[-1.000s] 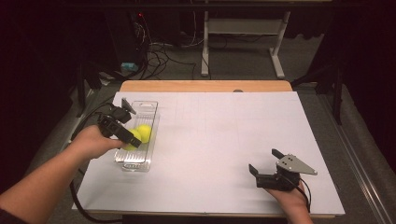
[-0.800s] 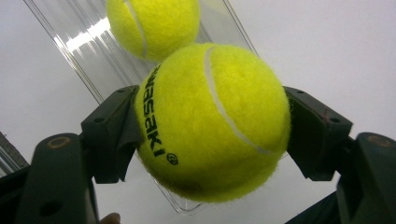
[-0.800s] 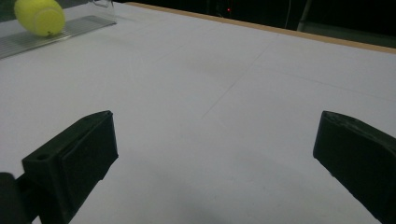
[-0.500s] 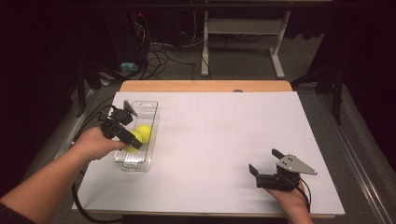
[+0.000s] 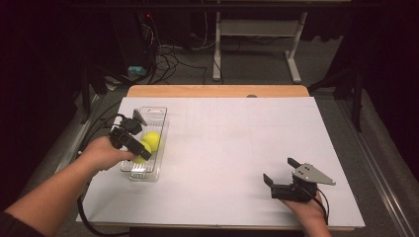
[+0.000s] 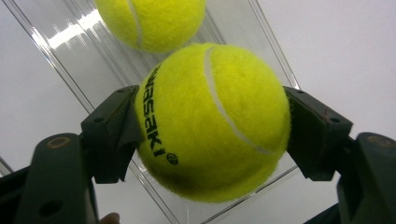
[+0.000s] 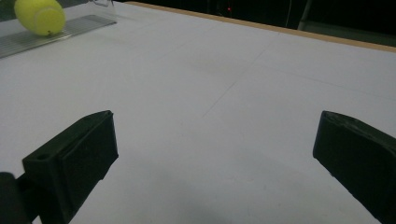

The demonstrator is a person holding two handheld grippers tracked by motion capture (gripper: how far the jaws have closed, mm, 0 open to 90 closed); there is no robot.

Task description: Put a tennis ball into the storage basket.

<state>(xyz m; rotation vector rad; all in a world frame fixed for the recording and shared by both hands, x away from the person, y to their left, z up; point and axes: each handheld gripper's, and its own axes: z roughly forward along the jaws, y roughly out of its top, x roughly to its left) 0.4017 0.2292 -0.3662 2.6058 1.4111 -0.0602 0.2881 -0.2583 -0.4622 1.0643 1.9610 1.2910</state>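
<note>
Two tennis balls at clear tray (image 5: 159,114), far left. Left gripper (image 5: 140,148) clamps near ball (image 6: 212,121) just above tray; second ball (image 5: 151,139) alongside. Right gripper (image 5: 281,174) released, idle near right. Risk: fuzzy ball slipping from shallow pinch, bouncing off table.

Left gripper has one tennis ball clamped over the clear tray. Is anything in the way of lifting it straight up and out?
Nothing visible blocks it. The left gripper is shut on the held tennis ball above the clear tray, which is open on top. The second tennis ball lies beside it, farther along the tray.
</note>
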